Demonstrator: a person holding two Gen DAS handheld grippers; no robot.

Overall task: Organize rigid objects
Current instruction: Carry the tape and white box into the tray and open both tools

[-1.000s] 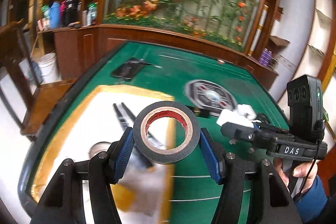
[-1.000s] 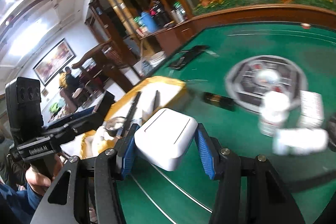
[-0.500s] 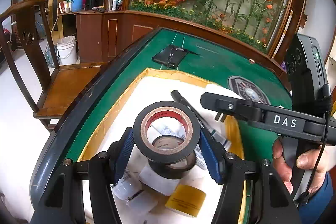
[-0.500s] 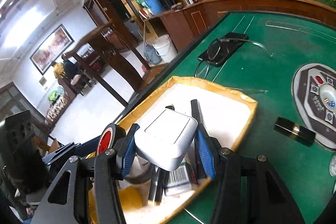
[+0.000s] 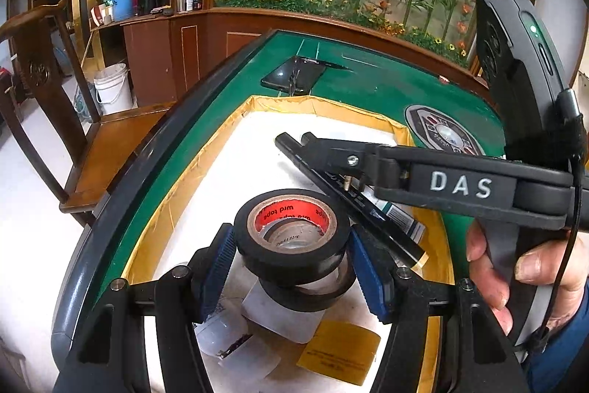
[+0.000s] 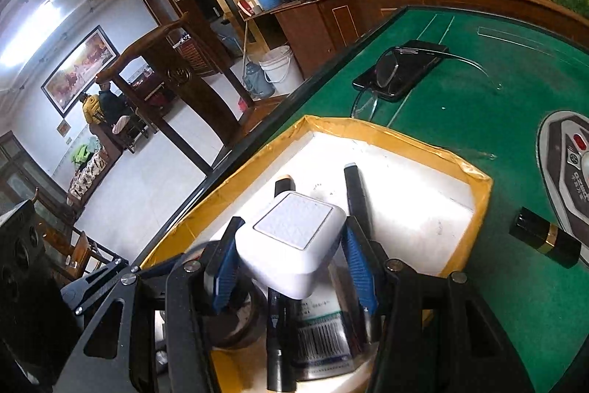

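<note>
In the left wrist view my left gripper (image 5: 291,245) is shut on a black tape roll with a red core (image 5: 291,227). It hangs just above a second black tape roll (image 5: 313,293) lying in the yellow-rimmed white tray (image 5: 324,105). In the right wrist view my right gripper (image 6: 291,260) is shut on a white square charger block (image 6: 294,238), low over the same tray (image 6: 386,131). Under it lie black pens (image 6: 355,194) and a barcoded box (image 6: 320,330). The right gripper's body (image 5: 460,186) crosses the left view, held by a hand (image 5: 489,267).
The tray sits on a green felt table (image 6: 460,98) near its curved dark edge (image 5: 154,172). A black-and-gold tube (image 6: 545,242), a round control panel (image 6: 567,150) and a phone with glasses on it (image 6: 405,69) lie on the felt. A wooden chair (image 5: 55,120) stands beside the table.
Both grippers have swung from over the green felt to over the tray, each keeping its object. The left one has come down close to the tape roll lying in the tray.
</note>
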